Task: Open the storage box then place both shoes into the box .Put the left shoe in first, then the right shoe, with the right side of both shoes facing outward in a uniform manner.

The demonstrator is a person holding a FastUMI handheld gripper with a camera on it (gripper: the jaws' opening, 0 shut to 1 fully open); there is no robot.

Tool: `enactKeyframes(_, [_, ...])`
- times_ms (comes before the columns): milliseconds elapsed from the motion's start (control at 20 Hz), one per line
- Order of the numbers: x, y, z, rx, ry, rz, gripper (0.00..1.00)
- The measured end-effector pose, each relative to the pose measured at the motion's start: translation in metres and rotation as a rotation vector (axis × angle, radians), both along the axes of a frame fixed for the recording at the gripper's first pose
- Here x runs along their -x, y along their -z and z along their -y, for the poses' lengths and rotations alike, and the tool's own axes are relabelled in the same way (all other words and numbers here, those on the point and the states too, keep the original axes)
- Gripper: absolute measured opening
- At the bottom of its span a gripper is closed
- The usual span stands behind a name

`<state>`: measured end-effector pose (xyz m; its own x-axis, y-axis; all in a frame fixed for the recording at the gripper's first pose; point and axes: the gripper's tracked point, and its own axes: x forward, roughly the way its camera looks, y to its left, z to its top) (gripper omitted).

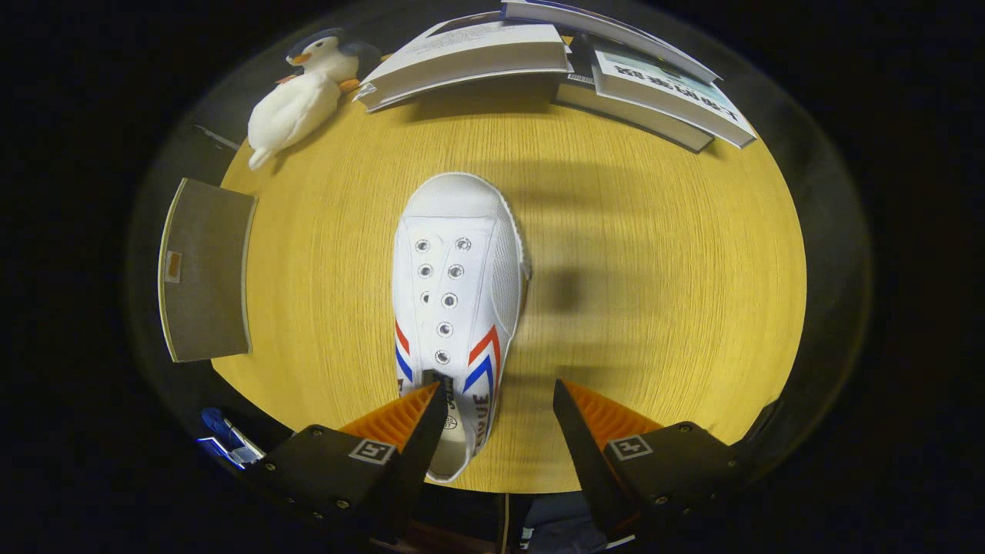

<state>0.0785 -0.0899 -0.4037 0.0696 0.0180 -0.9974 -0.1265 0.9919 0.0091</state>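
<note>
A white canvas shoe (455,292) with red and blue stripes and no laces lies on the round wooden table (654,308), toe pointing away from me. My gripper (499,400) hovers open above its heel end. The left finger (412,419) overlaps the shoe's opening, and the right finger (596,423) stands off to the shoe's right over bare table. Nothing is pressed between the fingers.
A grey flat panel (206,269), perhaps a box part, lies at the table's left edge. A plush penguin-like toy (296,100) rests at the far left. Several books (554,61) are stacked at the far side.
</note>
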Motion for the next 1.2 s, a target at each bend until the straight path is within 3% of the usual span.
enactKeyframes(150, [-0.007,0.016,-0.01,-0.014,-0.023,0.023,0.8])
enactKeyframes(200, [-0.006,0.011,-0.015,-0.021,-0.027,0.008,0.57])
enactKeyframes(400, [-0.007,0.02,-0.004,0.054,-0.071,0.048,0.16])
enactKeyframes(450, [-0.012,0.0,-0.003,0.057,-0.082,0.049,0.04])
enactKeyframes(600, [-0.007,0.009,-0.004,0.025,-0.058,0.048,0.04])
enactKeyframes(1200, [0.006,-0.039,-0.047,-0.163,-0.051,0.043,0.04])
